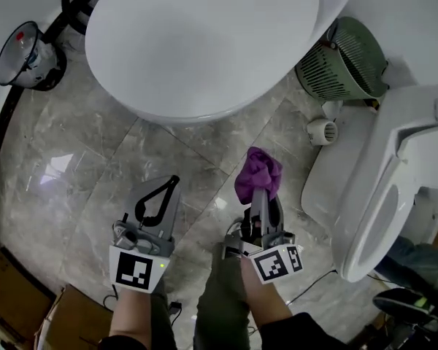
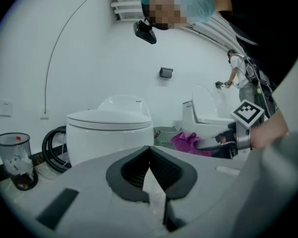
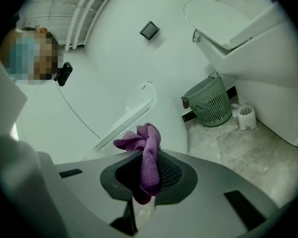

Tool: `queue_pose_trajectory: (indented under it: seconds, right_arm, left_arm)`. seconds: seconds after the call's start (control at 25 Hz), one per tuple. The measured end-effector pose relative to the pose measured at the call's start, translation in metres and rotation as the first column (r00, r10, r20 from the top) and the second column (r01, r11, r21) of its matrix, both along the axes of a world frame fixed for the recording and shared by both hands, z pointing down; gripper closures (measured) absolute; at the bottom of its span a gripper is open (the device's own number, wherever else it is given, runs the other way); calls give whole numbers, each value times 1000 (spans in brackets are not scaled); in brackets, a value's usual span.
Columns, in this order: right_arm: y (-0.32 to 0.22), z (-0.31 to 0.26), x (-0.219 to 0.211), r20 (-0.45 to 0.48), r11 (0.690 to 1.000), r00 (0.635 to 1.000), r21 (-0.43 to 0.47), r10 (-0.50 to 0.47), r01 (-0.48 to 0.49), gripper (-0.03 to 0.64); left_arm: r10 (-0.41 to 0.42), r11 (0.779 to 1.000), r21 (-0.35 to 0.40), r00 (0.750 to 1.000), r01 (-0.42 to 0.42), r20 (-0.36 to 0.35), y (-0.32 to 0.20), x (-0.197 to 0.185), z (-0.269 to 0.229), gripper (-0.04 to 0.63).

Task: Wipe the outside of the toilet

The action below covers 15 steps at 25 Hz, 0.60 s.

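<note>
Holding a cloth near the toilet

Pinching a purple cloth in the right gripper, jaws clamped on its bunched middle. Pressing the left gripper shut-tipped on nothing. Hovering both 2 above the tiled floor, near the white toilet, lid down, cloth clear of it.

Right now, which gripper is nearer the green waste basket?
Right. The right gripper, shut on the purple cloth, sits below and left of the green basket in the head view; the left gripper, shut and empty, is farther left.
</note>
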State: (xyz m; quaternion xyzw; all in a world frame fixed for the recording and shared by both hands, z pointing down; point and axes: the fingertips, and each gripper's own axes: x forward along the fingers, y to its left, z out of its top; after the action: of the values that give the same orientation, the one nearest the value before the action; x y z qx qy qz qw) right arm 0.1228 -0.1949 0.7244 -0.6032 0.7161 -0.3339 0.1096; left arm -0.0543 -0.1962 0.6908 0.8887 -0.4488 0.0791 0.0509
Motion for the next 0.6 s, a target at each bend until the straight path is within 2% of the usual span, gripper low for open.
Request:
queue_pose_trajectory:
  seconds: [0.08,0.24,0.32,0.44,0.6]
  right_arm:
    - [12,-25,-4,9,1000,1000,-29,-6,6,574]
    - [32,-85,1,-32,998,999,-64,-20,18,574]
    - [39,-117,3,-56,997,998,-77,-32,28,574]
    - [46,-163,3,-100,994,992,-82,-82,73,574]
    - [46,-218,4,-151,986,977,-85,-153,141,574]
  left_arm:
    - [10,999,-48,1000,-10,3,15,-3,-15,589]
    - [119,988,-103,990,-111,76,49,0,-64,589]
    - [154,980,-139,984,-141,91,65,-1,-90,589]
    - [119,978,-177,991,-107,60,79,-4,-128,589]
    - [38,985,-169,999,-35,18,78,-5,-182,589]
